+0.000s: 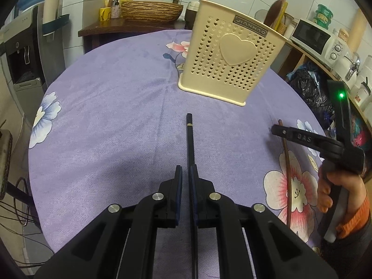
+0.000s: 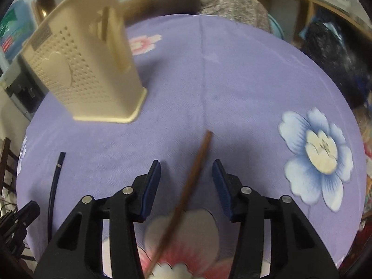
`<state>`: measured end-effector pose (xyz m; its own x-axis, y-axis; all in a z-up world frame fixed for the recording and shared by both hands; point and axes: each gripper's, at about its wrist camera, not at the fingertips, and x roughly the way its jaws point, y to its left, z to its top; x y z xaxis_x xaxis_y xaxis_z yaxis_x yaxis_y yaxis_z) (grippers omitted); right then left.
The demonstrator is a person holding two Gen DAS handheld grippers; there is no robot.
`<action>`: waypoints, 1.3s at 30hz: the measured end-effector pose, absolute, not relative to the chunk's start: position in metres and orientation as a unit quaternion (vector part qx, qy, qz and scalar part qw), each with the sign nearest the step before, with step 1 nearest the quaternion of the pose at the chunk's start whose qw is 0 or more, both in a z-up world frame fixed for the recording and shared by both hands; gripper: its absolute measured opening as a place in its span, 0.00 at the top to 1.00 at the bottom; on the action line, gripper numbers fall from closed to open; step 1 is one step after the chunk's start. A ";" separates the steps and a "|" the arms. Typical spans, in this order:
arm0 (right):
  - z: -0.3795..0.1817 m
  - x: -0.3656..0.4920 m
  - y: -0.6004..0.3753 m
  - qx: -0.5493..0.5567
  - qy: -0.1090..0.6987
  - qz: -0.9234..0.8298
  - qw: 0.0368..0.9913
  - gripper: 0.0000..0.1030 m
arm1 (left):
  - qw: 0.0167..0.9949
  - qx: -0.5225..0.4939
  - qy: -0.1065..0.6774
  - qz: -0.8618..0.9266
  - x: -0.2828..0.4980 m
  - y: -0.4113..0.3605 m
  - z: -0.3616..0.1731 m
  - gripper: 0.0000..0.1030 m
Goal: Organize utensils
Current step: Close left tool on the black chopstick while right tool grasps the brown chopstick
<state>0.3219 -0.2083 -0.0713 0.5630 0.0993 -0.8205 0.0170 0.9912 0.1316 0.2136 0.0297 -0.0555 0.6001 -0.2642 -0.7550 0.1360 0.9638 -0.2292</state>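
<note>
Two grippers work over a round table w/ a lilac floral cloth (image 1: 111,107). Nearest, the left gripper (image 1: 185,174) has its blue pads pinched nearly together on a black chopstick (image 1: 190,139), which runs straight fwd along the cloth toward the holder, its gold-banded end free. The right gripper (image 2: 186,176) is held in a hand (image 1: 325,190) w/ an orange sleeve cuff at the table's right side; its jaws stand about half apart, w/ a brown chopstick (image 2: 197,160) lying on the cloth between them, slanted, pads not touching it as far as I can see. That view is blurred. Mid-table stands a cream utensil holder (image 1: 229,55), perforated w/ small hearts and one big raised heart on the front, upright, just beyond both chopstick tips, w/ a brown handle or two poking out the top. Beyond the table edge: a dark wood stand w/ a woven basin (image 1: 151,11) and brass tap, soap bottle beside it. Left wall has a water dispenser (image 1: 21,53); right has a wooden shelf w/ a white microwave (image 1: 313,37) and jars, dark bags below. White tiled walls behind.
</note>
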 end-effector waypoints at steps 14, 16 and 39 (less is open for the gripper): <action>-0.057 0.307 -0.168 0.008 0.446 0.049 0.894 0.60 | 0.891 -0.063 0.437 -0.107 0.229 0.031 -0.055 0.85; -0.057 0.309 -0.173 0.016 0.444 0.044 0.895 0.60 | 0.893 -0.058 0.434 -0.104 0.234 0.028 -0.054 0.68; -0.077 0.334 -0.166 0.010 0.445 0.011 0.895 0.86 | 0.889 0.012 0.448 -0.095 0.273 -0.020 -0.069 0.89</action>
